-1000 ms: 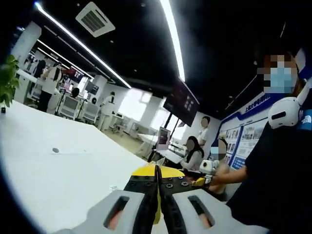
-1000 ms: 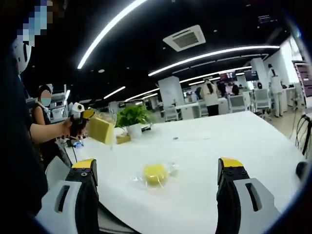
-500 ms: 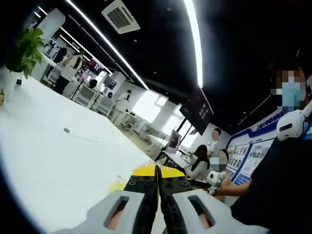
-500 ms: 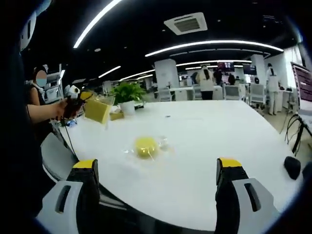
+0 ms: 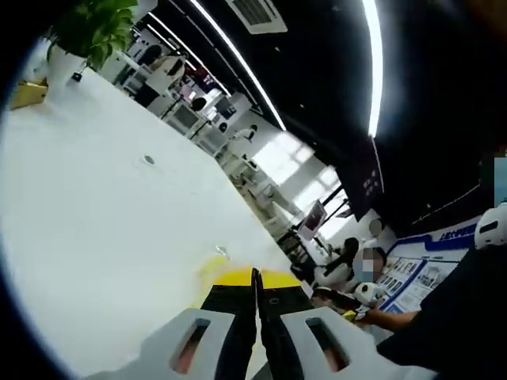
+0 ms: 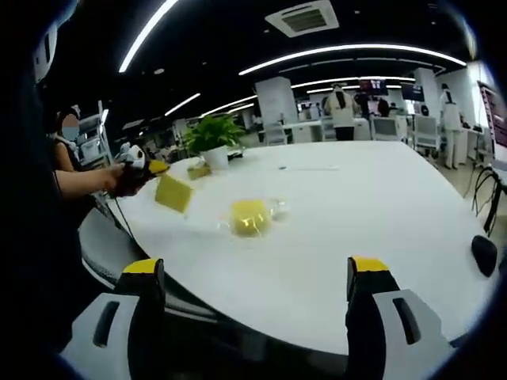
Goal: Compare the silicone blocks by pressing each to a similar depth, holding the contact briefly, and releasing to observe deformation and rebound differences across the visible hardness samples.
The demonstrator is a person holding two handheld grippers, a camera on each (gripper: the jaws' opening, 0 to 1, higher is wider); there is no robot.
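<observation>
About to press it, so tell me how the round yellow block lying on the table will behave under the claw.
The round yellow block probably gives softly, being a silicone sample. Its clear wrapper looks slippery, so it may skid on the smooth white table. It lies flat, so rolling seems unlikely.

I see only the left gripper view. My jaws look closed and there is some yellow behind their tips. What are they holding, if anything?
Observer: In the right gripper view the left gripper is shut on a flat yellow block, held in the air above the edge of the white table.
Operator: Is there another sample on the table?
Observer: Yes, a rounder yellow block lies on the table in clear wrapping, apart from the held one.
Operator: And what is the right gripper doing?
Observer: The right gripper is open, jaws wide apart, with nothing between them; it is short of the table edge.
</observation>
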